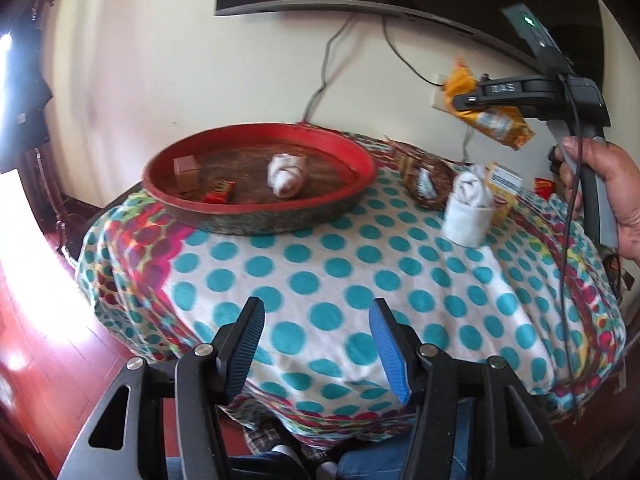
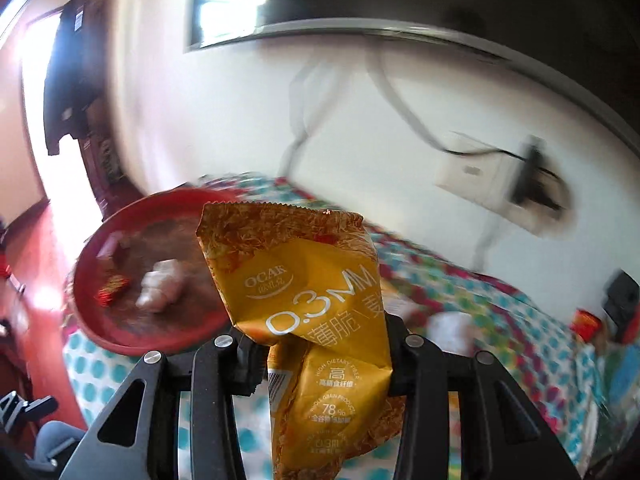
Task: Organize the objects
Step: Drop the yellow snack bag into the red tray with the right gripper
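Note:
My right gripper (image 2: 320, 344) is shut on a yellow snack packet (image 2: 312, 292) and holds it in the air above the table's right side. The packet also shows in the left wrist view (image 1: 492, 118), gripped by the right gripper (image 1: 466, 102). My left gripper (image 1: 316, 344) is open and empty, low over the near edge of the dotted tablecloth (image 1: 360, 272). A red round tray (image 1: 260, 176) at the back left holds a rolled white sock (image 1: 286, 174), a brown box (image 1: 186, 168) and a small red packet (image 1: 218, 192).
A small wicker basket (image 1: 428, 180) with a packet in it sits right of the tray. A rolled white sock (image 1: 470, 208) stands in front of a yellow box (image 1: 504, 184). A red packet (image 1: 544, 186) lies at the far right. Cables hang on the wall behind.

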A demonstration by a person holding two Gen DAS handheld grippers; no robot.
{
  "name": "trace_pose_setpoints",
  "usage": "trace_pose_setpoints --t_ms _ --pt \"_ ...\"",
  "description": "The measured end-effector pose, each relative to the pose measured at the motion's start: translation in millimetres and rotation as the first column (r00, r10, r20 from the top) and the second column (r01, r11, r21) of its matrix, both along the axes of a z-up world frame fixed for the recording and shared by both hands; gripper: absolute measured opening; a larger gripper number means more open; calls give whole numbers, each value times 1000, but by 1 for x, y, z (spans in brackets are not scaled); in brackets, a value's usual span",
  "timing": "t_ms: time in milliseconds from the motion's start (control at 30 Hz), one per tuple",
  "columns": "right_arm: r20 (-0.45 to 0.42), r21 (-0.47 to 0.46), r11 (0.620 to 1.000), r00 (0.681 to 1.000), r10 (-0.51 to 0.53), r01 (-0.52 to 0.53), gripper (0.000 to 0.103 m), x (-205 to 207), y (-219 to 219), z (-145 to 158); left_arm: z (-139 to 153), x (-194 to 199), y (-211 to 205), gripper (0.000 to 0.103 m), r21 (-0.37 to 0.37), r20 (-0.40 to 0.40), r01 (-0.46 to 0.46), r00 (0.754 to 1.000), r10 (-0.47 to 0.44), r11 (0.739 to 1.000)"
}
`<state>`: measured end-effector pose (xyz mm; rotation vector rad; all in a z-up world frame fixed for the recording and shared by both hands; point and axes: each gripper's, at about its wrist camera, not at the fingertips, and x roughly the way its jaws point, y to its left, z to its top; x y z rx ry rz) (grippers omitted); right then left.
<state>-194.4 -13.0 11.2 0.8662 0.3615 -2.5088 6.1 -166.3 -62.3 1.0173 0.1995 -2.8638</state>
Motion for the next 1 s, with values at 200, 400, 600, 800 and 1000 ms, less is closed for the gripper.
trace_pose_setpoints --t_ms 200,400,600,800,1000 --pt "33 36 991 991 126 -127 40 17 -83 -24 3 -1 -24 56 13 -9 -51 999 51 999" --pt "59 59 973 974 219 -222 40 25 -151 -48 2 -3 -41 56 52 -5 -94 995 95 994" --pt "59 85 954 957 283 -287 41 25 -204 -60 1 -3 -50 56 63 -1 -122 992 122 991" --pt "91 100 952 956 280 -288 41 7 -233 -63 4 0 -60 56 104 -8 -135 991 136 985" --pt "127 133 947 953 275 -291 43 -6 -250 -78 2 1 -76 56 171 6 -157 987 158 973"
